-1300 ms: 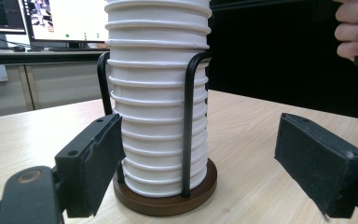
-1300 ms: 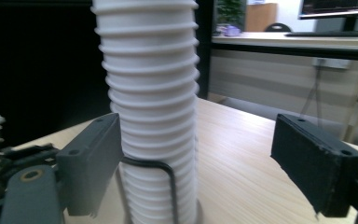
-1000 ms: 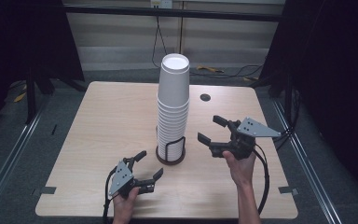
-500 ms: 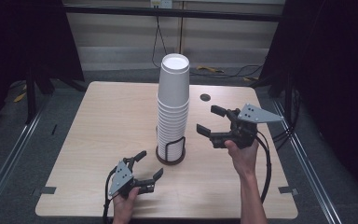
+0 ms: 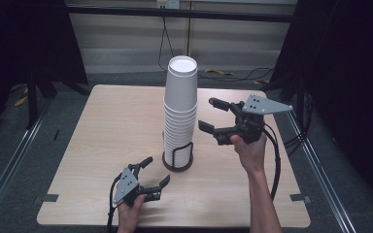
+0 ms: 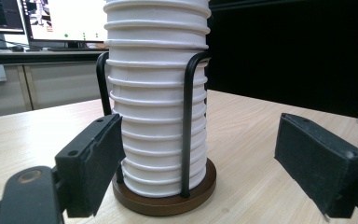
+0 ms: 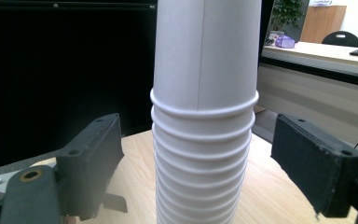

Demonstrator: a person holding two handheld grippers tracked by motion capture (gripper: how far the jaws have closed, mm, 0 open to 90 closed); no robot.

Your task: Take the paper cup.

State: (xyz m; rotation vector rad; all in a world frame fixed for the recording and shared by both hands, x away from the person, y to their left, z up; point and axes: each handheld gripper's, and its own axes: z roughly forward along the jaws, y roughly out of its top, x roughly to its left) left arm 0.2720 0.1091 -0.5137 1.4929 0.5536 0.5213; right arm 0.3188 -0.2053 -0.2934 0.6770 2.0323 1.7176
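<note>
A tall stack of white paper cups (image 5: 180, 116) stands in a black wire holder with a round brown base (image 5: 177, 160) at the middle of the table. My right gripper (image 5: 206, 114) hovers just right of the stack at mid height, open, its jaws pointing at the cups without touching them. In the right gripper view the stack (image 7: 204, 140) rises beyond the open gripper (image 7: 196, 158). My left gripper (image 5: 155, 170) rests low near the table's front edge, open and empty, aimed at the holder's base (image 6: 168, 198), which stands beyond the left gripper (image 6: 200, 158).
The light wooden table (image 5: 102, 126) has grey tape marks near its front corners (image 5: 48, 198). Black frame posts (image 5: 31, 92) and dark curtains flank it. Cables (image 5: 228, 74) lie on the floor behind the table.
My right gripper has risen and moved left toward the cup stack, staying open. The left gripper and the stack have not moved.
</note>
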